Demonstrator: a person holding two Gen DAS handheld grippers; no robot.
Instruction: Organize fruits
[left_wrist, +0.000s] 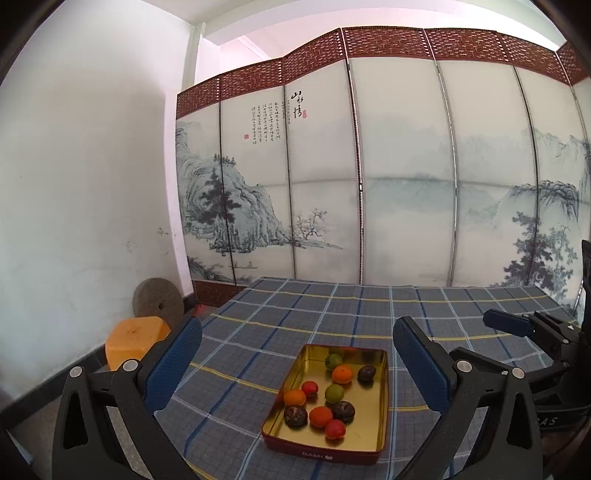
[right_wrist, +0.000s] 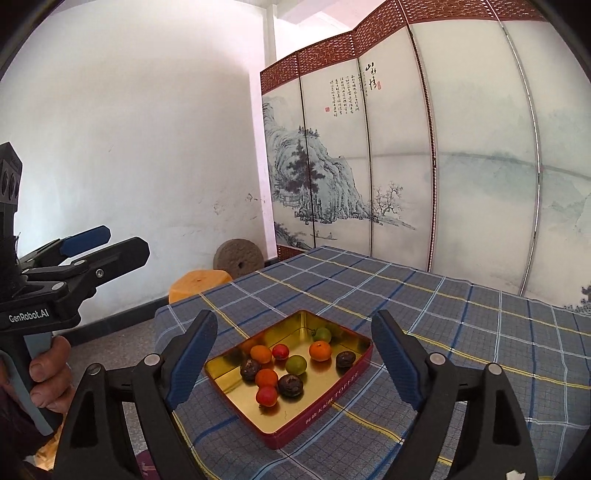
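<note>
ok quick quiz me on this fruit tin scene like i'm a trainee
1. How many orange fruits lie in the tin?
2. True or false: the left gripper is shut on a fruit.
3. Which colour of fruit is missing from the tin? A green, B yellow, C red.

Key
1. Three.
2. False: its jaws stand wide open with nothing between them.
3. B.
</note>
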